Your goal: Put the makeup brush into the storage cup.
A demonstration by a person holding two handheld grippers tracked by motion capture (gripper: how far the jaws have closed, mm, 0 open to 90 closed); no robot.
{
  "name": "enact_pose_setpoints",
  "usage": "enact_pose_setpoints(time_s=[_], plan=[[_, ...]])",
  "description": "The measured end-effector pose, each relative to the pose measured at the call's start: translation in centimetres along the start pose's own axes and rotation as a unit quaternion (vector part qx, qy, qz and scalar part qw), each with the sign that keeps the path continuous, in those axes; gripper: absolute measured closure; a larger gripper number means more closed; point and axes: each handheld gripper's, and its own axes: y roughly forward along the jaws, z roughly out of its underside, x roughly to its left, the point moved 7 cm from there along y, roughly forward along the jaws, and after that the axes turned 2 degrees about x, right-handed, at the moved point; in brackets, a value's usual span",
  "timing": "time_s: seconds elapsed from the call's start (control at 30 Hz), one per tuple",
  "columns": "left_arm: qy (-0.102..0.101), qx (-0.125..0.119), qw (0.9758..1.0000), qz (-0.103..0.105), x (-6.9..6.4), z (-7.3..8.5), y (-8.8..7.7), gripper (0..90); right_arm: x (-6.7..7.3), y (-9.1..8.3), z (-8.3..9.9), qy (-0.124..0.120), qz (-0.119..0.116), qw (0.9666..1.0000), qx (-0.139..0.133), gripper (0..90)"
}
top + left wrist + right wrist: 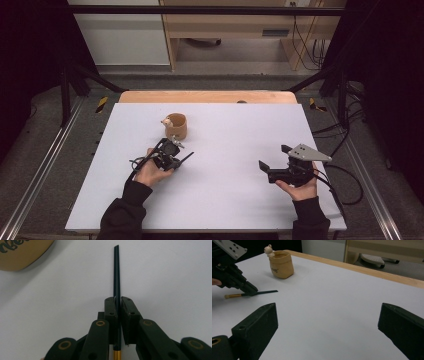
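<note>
Left gripper view is showing the left gripper [118, 315] clamping a thin dark pen [116, 272] w/ a gold end, jaws pinched narrow on the shaft near the gold end, tip sticking out fwd past the pads. Pen's long axis is running straight along the jaws, lying low over the white table [225, 200]. Tan pen-holder cup [176, 126] w/ a small figure on its rim is sitting just beyond the left gripper [170, 152] in the high view, near but apart, slightly up-table; in the right gripper view the pen [259, 292] is pointing out sideways, not at the cup [281, 264]. So pen probably needs tipping upright and going a short way over to the cup mouth; that's the relation that matters. Left hand is the nearer one by far. Right gripper [277, 167] is resting well apart on the right side of the table, jaws standing wide, holding nothing, touching nothing.
</note>
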Motion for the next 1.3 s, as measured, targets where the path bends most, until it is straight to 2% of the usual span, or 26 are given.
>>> enact_pose_setpoints(time_s=[0.17, 0.47, 0.5, 0.83, 0.97, 1.03, 1.3], plan=[[0.004, -0.004, 1.0000, 0.006, -0.2, 0.0, -0.2, 83.2, 0.1, 0.1, 0.0, 0.000, -0.001, 1.0000, 0.001, 3.0], [0.019, -0.030, 0.9991, 0.023, -1.0, 0.0, -2.1, 83.3, 0.3, 0.1, 0.0, -0.005, -0.003, 1.0000, 0.003, 3.3], [0.028, -0.032, 0.9987, 0.027, -1.2, 0.1, -2.5, 83.2, 0.4, 0.2, 0.0, -0.007, -0.003, 1.0000, 0.006, 3.3], [0.055, -0.060, 0.9953, 0.052, -3.1, 0.0, -4.1, 83.3, 0.7, 0.4, 0.0, -0.022, 0.000, 0.9997, 0.014, 4.4], [0.066, -0.072, 0.9938, 0.055, -3.8, -0.2, -4.8, 83.3, 0.7, 0.5, 0.0, -0.026, 0.001, 0.9995, 0.016, 4.9], [0.072, -0.070, 0.9934, 0.056, -3.9, -0.3, -5.0, 83.2, 0.8, 0.5, 0.0, -0.026, 0.000, 0.9995, 0.018, 5.0], [0.100, -0.084, 0.9896, 0.061, -5.2, -1.1, -6.5, 83.2, 1.0, 0.6, -0.1, -0.042, 0.000, 0.9988, 0.025, 5.7]])
